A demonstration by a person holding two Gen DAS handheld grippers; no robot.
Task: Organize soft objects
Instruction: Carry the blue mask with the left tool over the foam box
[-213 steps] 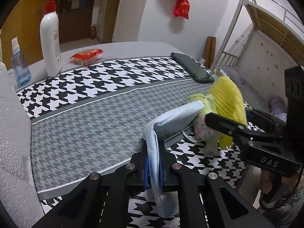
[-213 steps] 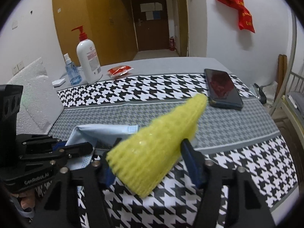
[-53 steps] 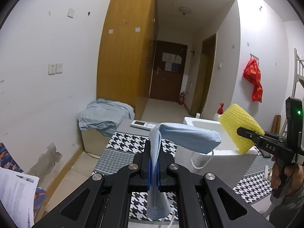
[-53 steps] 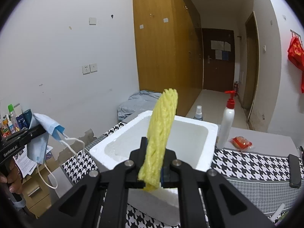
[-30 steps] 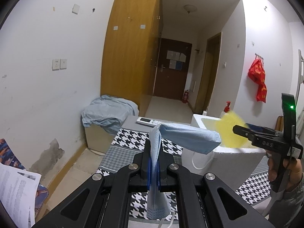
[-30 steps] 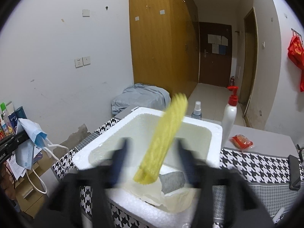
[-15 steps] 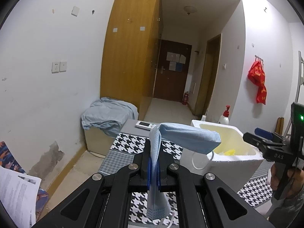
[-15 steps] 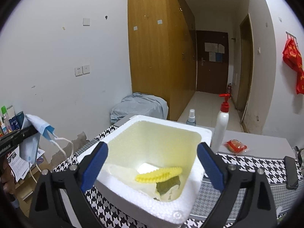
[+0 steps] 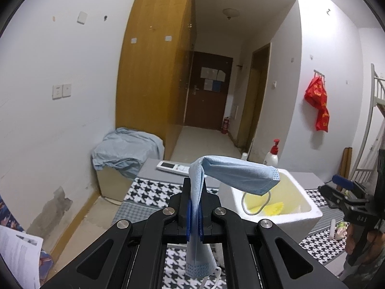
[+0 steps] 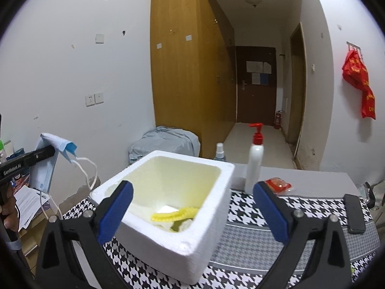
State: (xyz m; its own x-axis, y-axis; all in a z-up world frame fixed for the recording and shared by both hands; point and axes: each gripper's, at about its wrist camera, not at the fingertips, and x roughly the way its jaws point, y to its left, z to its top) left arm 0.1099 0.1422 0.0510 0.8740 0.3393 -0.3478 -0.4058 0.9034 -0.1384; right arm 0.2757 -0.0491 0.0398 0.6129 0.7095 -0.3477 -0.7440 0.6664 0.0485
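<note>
My left gripper (image 9: 194,219) is shut on a blue face mask (image 9: 237,174), held in the air left of the white foam box (image 9: 305,218); the mask folds over the jaws and its ear loop hangs down. In the right wrist view the mask (image 10: 51,155) shows at the far left in the left gripper (image 10: 45,153). My right gripper (image 10: 192,207) is open and empty, its blue pads wide apart above the foam box (image 10: 187,243). The yellow foam net (image 10: 174,214) lies inside the box, also seen in the left wrist view (image 9: 274,209).
The box stands on a houndstooth table cloth (image 10: 243,238). Behind it are a white pump bottle (image 10: 254,161), a small spray bottle (image 10: 219,153), a red packet (image 10: 278,185) and a black phone (image 10: 353,213). A remote (image 9: 172,167) lies at the far table edge.
The right gripper opened and dropped the yellow foam net into the foam box, then drew back slightly. The left gripper keeps holding the mask and has shifted a little.
</note>
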